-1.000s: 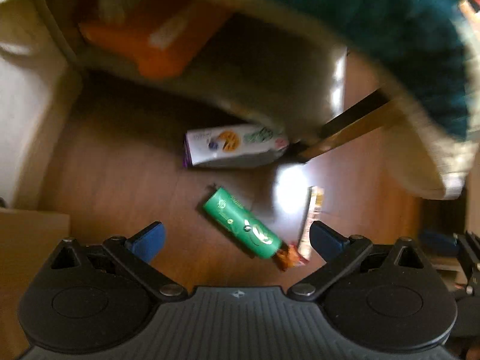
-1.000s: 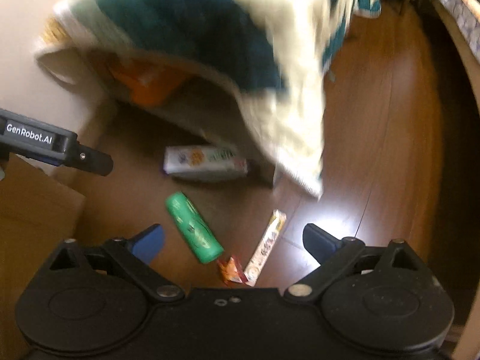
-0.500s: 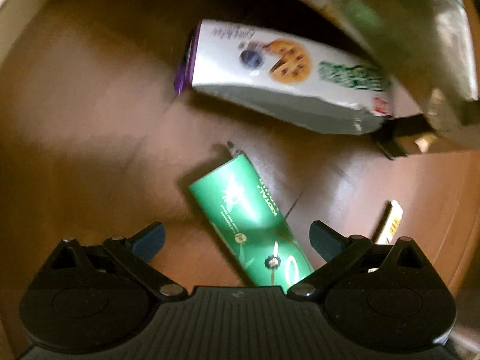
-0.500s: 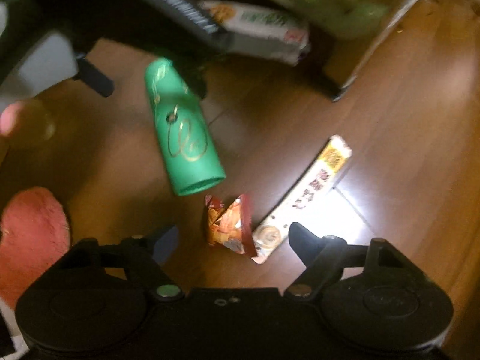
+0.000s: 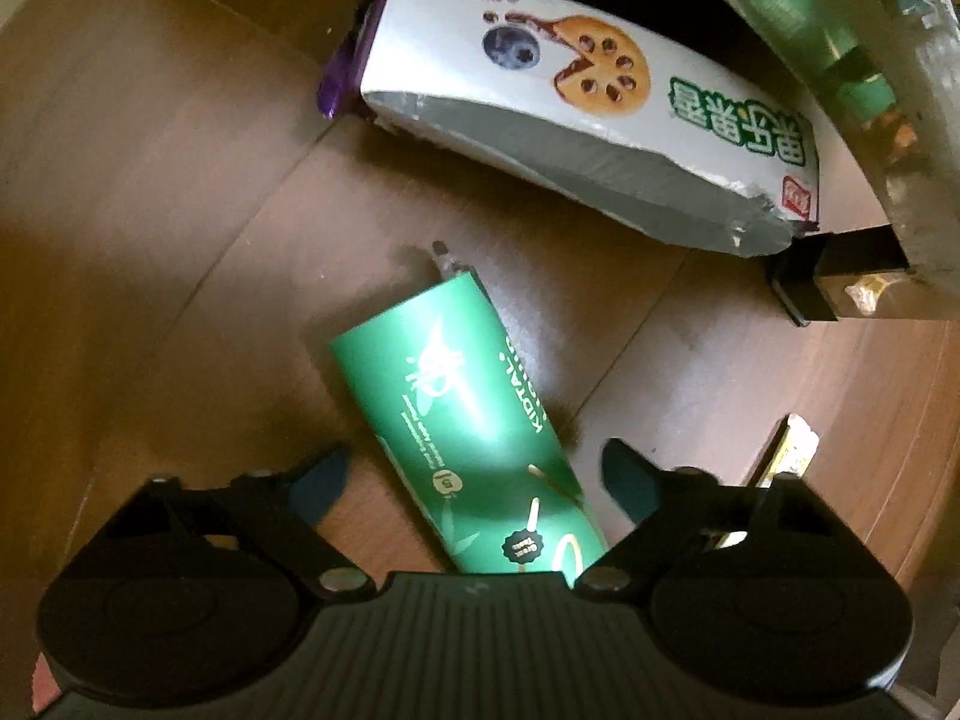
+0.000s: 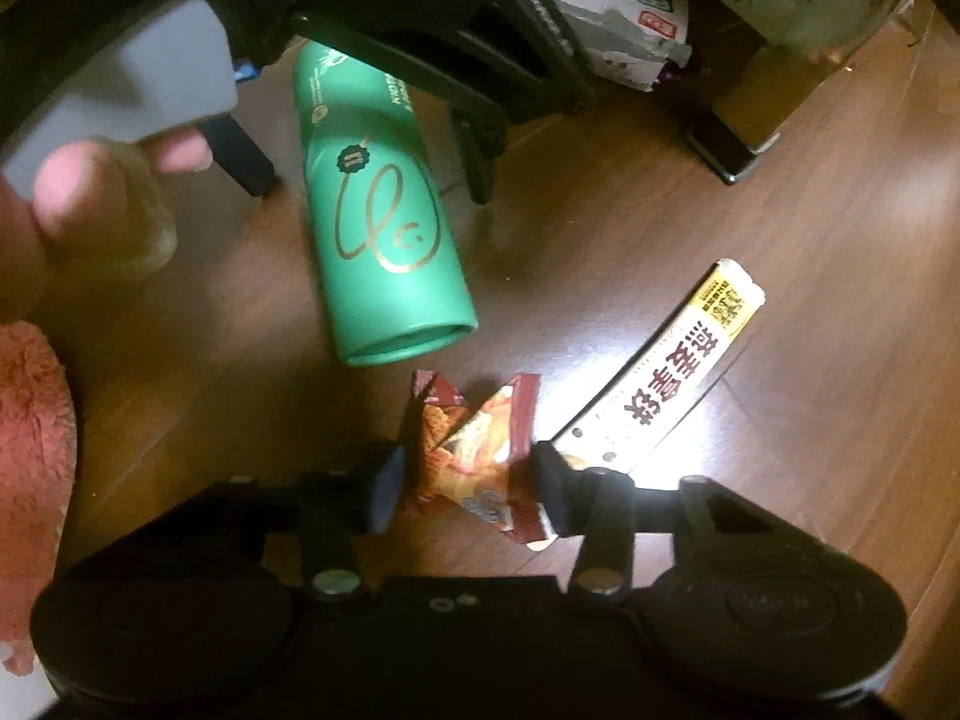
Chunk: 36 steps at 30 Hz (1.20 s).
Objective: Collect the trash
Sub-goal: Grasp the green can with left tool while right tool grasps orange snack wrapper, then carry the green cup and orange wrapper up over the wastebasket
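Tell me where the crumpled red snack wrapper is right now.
In the right wrist view the red snack wrapper lies on the wooden floor between the right gripper fingers, below the green tube.

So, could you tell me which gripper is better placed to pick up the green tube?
Left: the left gripper is open, its fingers straddling the green tube. The right gripper brackets the crumpled wrapper.

Green tube, torn white box, crumpled red wrapper and long packet lie on the floor
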{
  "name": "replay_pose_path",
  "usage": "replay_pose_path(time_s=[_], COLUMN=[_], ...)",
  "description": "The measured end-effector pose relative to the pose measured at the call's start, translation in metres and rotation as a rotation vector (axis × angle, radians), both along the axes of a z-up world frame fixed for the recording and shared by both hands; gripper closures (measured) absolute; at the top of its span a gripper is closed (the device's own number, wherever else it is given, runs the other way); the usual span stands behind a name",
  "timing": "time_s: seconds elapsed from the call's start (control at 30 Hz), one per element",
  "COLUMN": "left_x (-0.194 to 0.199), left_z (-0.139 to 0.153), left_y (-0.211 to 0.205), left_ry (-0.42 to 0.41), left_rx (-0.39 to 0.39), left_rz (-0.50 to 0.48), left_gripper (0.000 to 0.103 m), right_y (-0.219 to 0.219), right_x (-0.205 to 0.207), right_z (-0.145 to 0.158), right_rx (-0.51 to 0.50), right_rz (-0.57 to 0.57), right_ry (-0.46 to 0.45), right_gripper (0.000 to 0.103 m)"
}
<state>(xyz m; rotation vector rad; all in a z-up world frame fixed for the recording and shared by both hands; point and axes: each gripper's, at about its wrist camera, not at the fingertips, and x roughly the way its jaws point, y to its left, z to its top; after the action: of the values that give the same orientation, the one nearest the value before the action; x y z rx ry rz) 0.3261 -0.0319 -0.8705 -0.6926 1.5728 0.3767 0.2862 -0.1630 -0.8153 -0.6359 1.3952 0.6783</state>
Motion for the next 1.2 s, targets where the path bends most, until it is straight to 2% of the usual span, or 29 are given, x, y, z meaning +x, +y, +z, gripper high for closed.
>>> replay_pose_path(time_s=[0.07,0.13,0.3,0.43,0.6,0.67,0.8,1.0,1.2], left_x=[0.001,0.001,0.001,0.0,-0.006,-0.009,-0.012,-0.005,0.008], left_z=[0.004,0.008,0.024,0.049,0.105,0.133,0.203,0.343,0.488], left_y=[0.002,0.004,0.009,0.007,0.011,0.015,0.025,0.041,0.061], left_ry=[-0.004,-0.007,-0.042,-0.057,-0.064,-0.069,-0.091,-0.156,-0.26], left_rx=[0.002,-0.01,-0.015,-0.004,0.001,0.006,0.017,0.018,0.032], left_rz=[0.009,0.025,0.012,-0.025,0.0,0.003,-0.012,-0.068,-0.114], left_gripper=[0.041,0.047,0.05,0.052,0.055,0.055,0.055,0.055,0.055], right_y=[0.0,0.0,-0.005,-0.013,-0.028,-0.032,-0.041,-0.043,-0.031], right_x=[-0.002,-0.003,-0.002,-0.001,0.006,0.009,0.016,0.027,0.045], right_z=[0.002,0.005,0.017,0.038,0.092,0.116,0.187,0.311,0.453], right_rx=[0.003,0.007,0.021,0.044,0.062,0.069,0.084,0.129,0.225], right_rz=[-0.009,-0.016,-0.048,-0.069,-0.097,-0.103,-0.125,-0.163,-0.192], right_ry=[-0.002,-0.012,-0.013,-0.021,-0.03,-0.034,-0.055,-0.081,-0.158], right_gripper=[0.064,0.069,0.07,0.071,0.071,0.071,0.071,0.071,0.071])
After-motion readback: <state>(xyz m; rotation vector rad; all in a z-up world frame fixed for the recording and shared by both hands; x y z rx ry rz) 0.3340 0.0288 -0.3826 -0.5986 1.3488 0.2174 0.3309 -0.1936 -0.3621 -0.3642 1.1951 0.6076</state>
